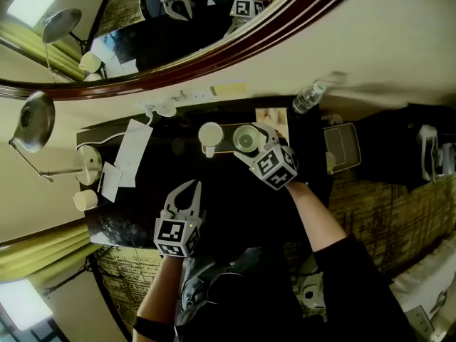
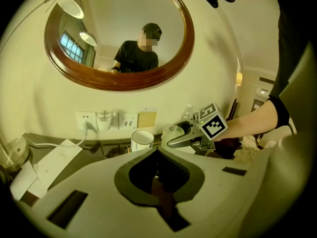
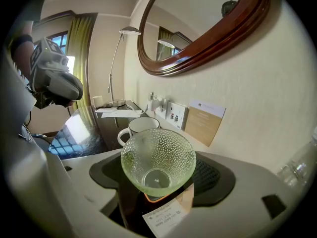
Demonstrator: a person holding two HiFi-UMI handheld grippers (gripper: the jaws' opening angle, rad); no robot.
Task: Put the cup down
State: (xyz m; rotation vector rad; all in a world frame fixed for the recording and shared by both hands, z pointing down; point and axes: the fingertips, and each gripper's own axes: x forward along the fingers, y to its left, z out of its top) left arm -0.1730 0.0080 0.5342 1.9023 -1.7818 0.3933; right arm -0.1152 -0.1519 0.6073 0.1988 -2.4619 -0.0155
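The cup (image 1: 246, 140) sits between the jaws of the right gripper (image 1: 251, 147), near the back of the desk (image 1: 235, 212), with 1 mug (image 1: 210, 135) just beside it on the left. The left gripper (image 1: 192, 187) is nearer the person. Papers (image 1: 132, 152) lie farther left, and a lamp (image 1: 32, 123) is beyond them. A bottle (image 1: 308, 97) stands to the right by the wall, below the mirror (image 1: 214, 20).
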